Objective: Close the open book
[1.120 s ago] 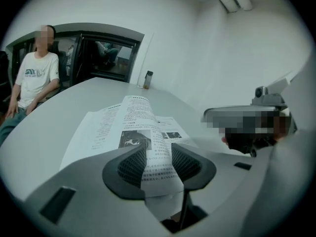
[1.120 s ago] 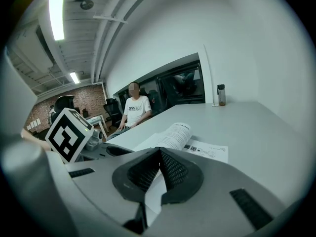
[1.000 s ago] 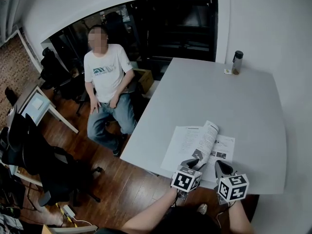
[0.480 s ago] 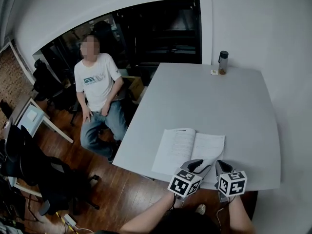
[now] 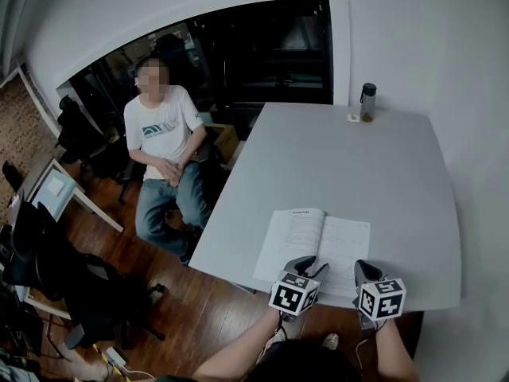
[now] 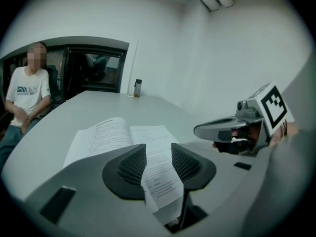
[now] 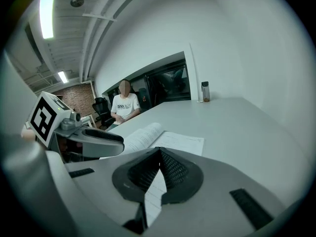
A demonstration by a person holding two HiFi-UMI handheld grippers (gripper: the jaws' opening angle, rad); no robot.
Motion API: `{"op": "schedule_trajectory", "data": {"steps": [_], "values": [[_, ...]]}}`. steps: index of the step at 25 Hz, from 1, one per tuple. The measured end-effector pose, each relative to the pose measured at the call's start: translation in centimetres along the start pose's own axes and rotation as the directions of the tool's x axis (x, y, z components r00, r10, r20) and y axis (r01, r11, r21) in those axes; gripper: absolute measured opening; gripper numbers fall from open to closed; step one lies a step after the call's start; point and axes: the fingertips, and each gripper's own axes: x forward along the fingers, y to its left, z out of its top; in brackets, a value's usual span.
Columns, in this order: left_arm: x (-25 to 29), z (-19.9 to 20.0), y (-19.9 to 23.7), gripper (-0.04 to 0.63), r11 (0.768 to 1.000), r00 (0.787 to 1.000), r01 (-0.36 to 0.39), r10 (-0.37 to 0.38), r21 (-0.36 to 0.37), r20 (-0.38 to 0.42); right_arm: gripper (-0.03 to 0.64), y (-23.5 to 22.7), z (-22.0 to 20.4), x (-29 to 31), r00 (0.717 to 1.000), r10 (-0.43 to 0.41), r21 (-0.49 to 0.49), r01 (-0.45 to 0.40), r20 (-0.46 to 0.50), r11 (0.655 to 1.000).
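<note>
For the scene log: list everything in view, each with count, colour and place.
table: one, pale grey, centre right.
open book: one, white pages, lying flat at the table's near edge.
bottle: one, dark cap, table's far edge.
seated person: one, white T-shirt, left of the table.
office chairs: several, black, far left.
left gripper: one, grey, jaws apart, a page edge between them.
right gripper: one, grey, jaws together, at the book's near right corner.

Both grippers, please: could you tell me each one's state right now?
Left gripper: open, fingers apart over the open book, clamping nothing.
Right gripper: closed, fingers together, apparently empty.
</note>
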Motion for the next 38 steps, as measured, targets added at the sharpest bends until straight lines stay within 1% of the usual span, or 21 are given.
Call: {"op": "schedule_trajectory", "data": {"steps": [2,5,7,12,16,19,21,26,32,38], "values": [[-0.7,-0.4,1.6,0.165,0.999,0.999,-0.044,0.044,-0.006,-0.001,0.003,1.0,0.2,0.5,1.0,0.017,-0.01,-0.017,-0.004,1.0],[-1.9,-1.1,4.3,0.047,0.992,0.992,-0.123,0.123,-0.015,0.0,0.003,2.5,0.5,1.5,0.999,0.044,-0.027,-0.044,-0.007,0.999],[-2.6,-1.6,5.9,0.006,0.987,0.987,-0.16,0.16,-0.03,-0.006,0.003,3.5,0.6,2.2,0.998,0.063,-0.036,-0.063,-0.009,0.997],[-3.9,-3.3,8.9,0.005,0.972,0.974,-0.227,0.225,-0.068,-0.035,0.003,6.0,0.8,3.7,0.995,0.098,-0.057,-0.099,-0.021,0.993],[-4.3,-5.4,10.8,0.006,0.961,0.963,-0.264,0.256,-0.084,-0.087,0.003,7.4,0.5,4.5,0.993,0.113,-0.074,-0.116,-0.035,0.99],[-4.0,-6.5,11.4,0.006,0.959,0.958,-0.271,0.259,-0.087,-0.121,0.003,7.6,0.3,4.6,0.993,0.113,-0.077,-0.116,-0.045,0.99],[-3.6,-6.9,11.3,0.005,0.962,0.96,-0.259,0.246,-0.09,-0.134,0.003,7.6,0.3,4.6,0.993,0.109,-0.078,-0.113,-0.049,0.991],[-2.7,-7.0,10.0,0.005,0.971,0.967,-0.225,0.212,-0.077,-0.143,0.003,7.3,0.0,4.4,0.993,0.101,-0.076,-0.105,-0.053,0.992],[-1.9,-6.1,8.5,0.005,0.977,0.972,-0.202,0.192,-0.066,-0.136,0.003,6.8,-0.1,3.9,0.993,0.1,-0.075,-0.104,-0.055,0.992],[-1.5,-6.0,7.2,0.005,0.979,0.975,-0.188,0.177,-0.074,-0.135,0.003,7.4,-0.1,3.8,0.988,0.14,-0.085,-0.145,-0.059,0.986]]}}
